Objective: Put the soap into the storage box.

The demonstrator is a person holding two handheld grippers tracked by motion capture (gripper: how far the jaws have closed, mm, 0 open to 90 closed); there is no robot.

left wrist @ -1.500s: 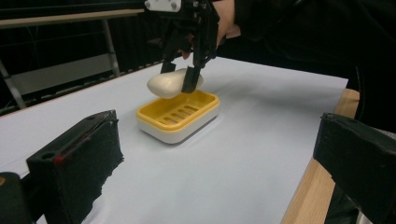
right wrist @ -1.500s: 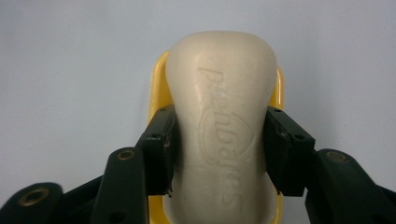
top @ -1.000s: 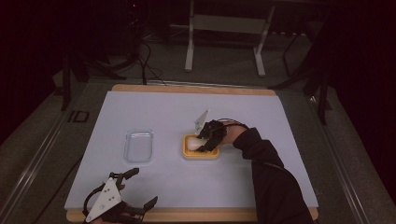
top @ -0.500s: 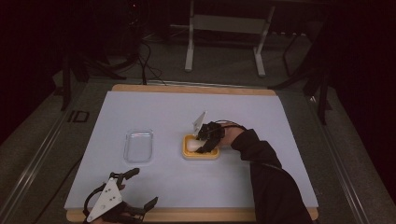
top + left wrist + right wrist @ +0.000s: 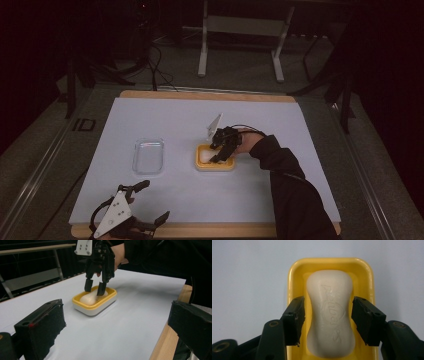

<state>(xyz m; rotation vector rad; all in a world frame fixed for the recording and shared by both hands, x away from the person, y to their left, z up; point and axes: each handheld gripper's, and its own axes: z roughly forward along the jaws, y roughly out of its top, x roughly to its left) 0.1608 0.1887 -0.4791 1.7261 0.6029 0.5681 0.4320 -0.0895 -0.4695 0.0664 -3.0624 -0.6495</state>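
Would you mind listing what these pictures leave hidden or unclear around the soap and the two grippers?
- Near end of the soap bar: right gripper view, cut off by the bottom edge.
- Embossed lettering on the soap: right gripper view, too faint to read.
- Near rim of the yellow dish: right gripper view, hidden behind the right gripper, whose jaws have just been opening and stand clear of the soap.
- Left gripper: high view, partly cut off by the bottom edge.
- Clear lid: high view, too small for detail.

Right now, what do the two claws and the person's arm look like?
Both claws are black, with two chunky jaws each that end in flat, matte black pads. The left claw carries a pale grey three-cornered plate with small holes, and dark cable loops beside it. The right claw bears the same pale plate, and a thin black cable arcs over the hand. The person's right arm wears a long black sleeve.
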